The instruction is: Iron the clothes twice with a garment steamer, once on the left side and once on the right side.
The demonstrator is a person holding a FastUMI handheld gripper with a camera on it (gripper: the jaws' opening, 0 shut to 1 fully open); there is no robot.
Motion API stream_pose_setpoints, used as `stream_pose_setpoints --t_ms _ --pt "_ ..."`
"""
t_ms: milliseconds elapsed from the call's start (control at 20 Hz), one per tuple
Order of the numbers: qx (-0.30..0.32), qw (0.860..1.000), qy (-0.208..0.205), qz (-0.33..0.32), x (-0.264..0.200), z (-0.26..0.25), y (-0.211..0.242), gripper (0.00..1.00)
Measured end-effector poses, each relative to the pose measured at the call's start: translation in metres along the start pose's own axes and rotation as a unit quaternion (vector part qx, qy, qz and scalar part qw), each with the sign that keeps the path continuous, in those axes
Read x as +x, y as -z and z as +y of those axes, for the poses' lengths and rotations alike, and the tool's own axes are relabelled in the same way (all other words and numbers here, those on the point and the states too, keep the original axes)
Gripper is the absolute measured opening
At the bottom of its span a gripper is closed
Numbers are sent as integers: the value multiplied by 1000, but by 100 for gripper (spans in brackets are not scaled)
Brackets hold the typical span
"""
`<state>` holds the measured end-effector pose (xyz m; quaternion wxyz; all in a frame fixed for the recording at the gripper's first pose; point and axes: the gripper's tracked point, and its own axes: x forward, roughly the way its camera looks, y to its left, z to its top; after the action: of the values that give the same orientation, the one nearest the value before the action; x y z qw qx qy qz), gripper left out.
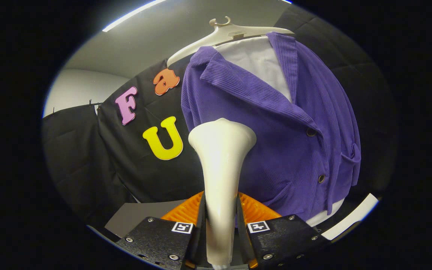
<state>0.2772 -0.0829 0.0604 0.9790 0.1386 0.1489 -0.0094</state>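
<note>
My gripper (pixel 220 215) is shut on the white garment steamer (pixel 221 168), whose handle runs up between the two black fingers (pixel 163 234). The steamer's flared head rests against or just in front of the lower left front of a purple corduroy jacket (pixel 287 150); I cannot tell if it touches. The jacket hangs tilted on a white hanger (pixel 219 35) over a white shirt (pixel 261 62). Its dark buttons (pixel 311 132) and a chest pocket lie to the right of the steamer head.
The black cloth wall (pixel 88 150) of the booth hangs behind and to the left of the jacket. A grey board (pixel 137 215) lies low beside the left finger. A white strip (pixel 354 213) runs below the jacket's hem at the right.
</note>
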Motion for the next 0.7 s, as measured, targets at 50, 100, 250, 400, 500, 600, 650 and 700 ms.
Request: stream_pose_setpoints --t_ms 50,100,250,400,500,600,650,700 --pt "0 1000 3 5 -1 -5 7 38" --pt "-2 1000 7 13 -5 -10 18 38" --pt "3 999 17 33 -7 -22 44 38" --pt "10 998 25 49 -5 -34 69 38" --pt "12 997 34 62 -5 -46 88 39" --pt "18 996 47 78 -3 -60 106 38" --pt "20 994 54 88 0 -66 117 38" --pt "24 993 61 96 1 -71 125 38"
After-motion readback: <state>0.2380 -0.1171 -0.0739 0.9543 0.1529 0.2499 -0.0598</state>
